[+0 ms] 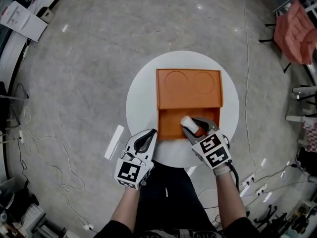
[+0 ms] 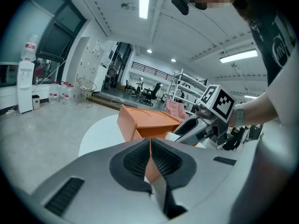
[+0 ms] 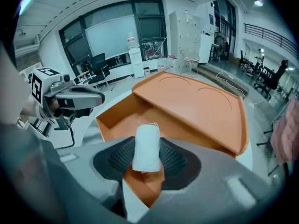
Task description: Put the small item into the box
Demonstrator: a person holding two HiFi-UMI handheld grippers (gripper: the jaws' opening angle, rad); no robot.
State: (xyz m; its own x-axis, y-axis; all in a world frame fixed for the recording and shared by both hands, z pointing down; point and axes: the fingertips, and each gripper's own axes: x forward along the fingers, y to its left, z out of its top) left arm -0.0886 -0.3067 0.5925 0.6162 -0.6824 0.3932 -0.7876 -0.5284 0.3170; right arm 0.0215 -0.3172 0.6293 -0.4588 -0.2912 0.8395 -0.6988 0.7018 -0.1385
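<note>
The person is standing over the round white table in the middle of the head view. The right gripper is pinching the small item, a white cloth-like roll, upright between its narrowed jaws. It is hovering over the open near section of the orange box, just below the centre of that view, while a flat cover with two round impressions is lying over the far half. In the right gripper view the roll is showing against the box's orange floor, and as far as I can judge it is above the floor rather than resting on it. The left gripper is waiting at the lower left of the box, just beside its near corner, with its jaws pressed together on nothing. So the pickup and the carry look done. What is left, I'd say, is lowering the roll a little, parting the right jaws to let it drop inside, and drawing the gripper clear.
</note>
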